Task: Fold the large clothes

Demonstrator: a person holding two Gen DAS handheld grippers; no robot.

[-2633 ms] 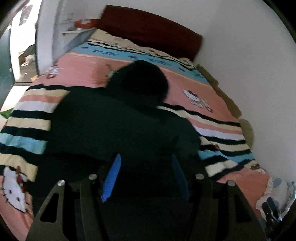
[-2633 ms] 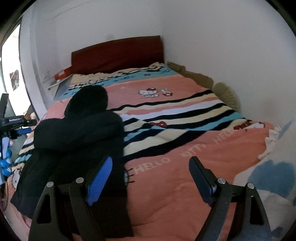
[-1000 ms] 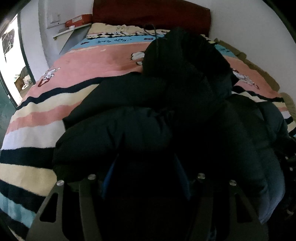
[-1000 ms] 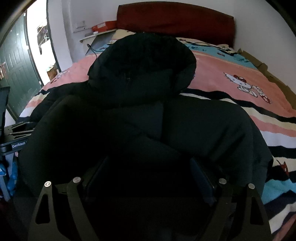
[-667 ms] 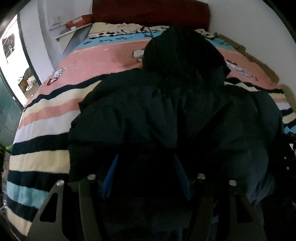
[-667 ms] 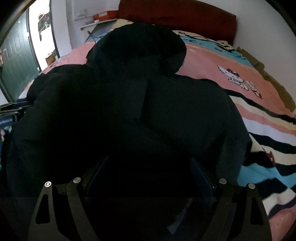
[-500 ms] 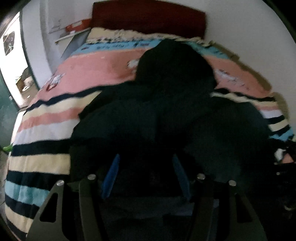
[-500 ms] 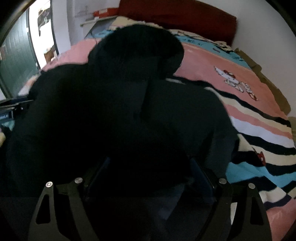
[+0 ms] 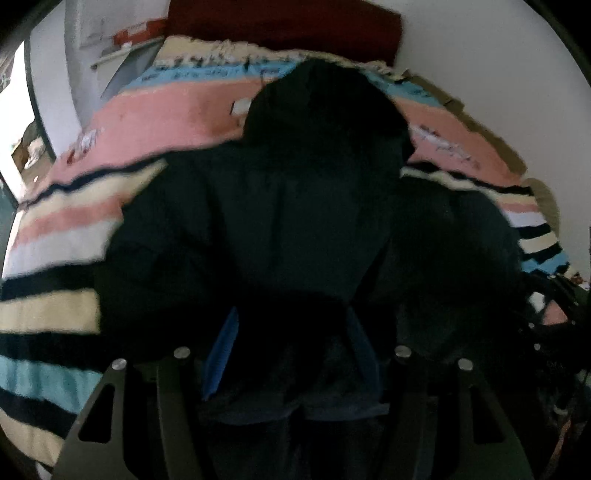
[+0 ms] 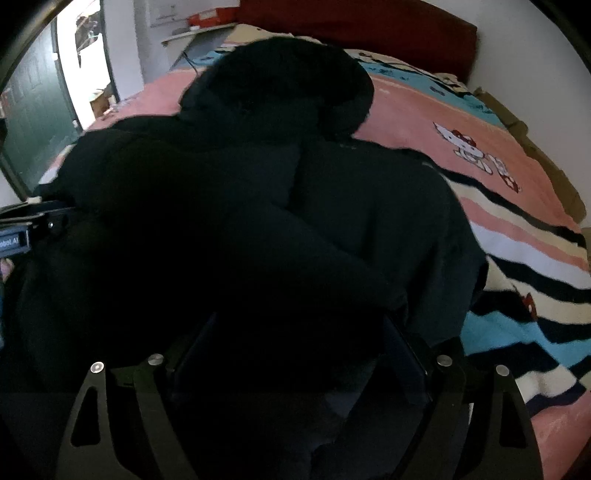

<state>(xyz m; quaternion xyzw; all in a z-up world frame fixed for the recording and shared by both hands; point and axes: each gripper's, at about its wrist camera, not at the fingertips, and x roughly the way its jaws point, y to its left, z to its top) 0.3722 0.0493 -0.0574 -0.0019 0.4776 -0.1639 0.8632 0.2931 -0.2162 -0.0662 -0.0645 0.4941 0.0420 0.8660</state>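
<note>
Jacket point(image 9: 295, 229): black, puffy, hooded; spread on the bed point(image 9: 51, 310), hood point(image 10: 280, 88) toward the headboard point(image 10: 369, 26), sleeves crossed over the chest, hem nearest both grippers.
Bed cover: striped pink, cream, blue and black, showing past the jacket along the left edge and the right edge.
Left gripper point(image 9: 291, 347): blue fingers point(image 9: 218, 354) set apart with dark hem fabric bunched between them; clamped or merely spread around it, cannot tell.
Right gripper point(image 10: 299, 354): fingers sunk in black cloth, pads barely visible; clenched or released, cannot tell.
Likely step: carrying the hem up toward the hood to halve the jacket.
Risk, slip: thick slick padding, thin bite at the hem; could pull out of one side mid-lift and leave a skewed fold.
Risk, sleeves: loosely crossed; could slide off the chest if the hem is dragged rather than lifted.
Risk, spring-back: trapped air in the quilting; fold could reopen once released.
Risk, cover: hem low over the bed; could snag and rumple the stripes.
</note>
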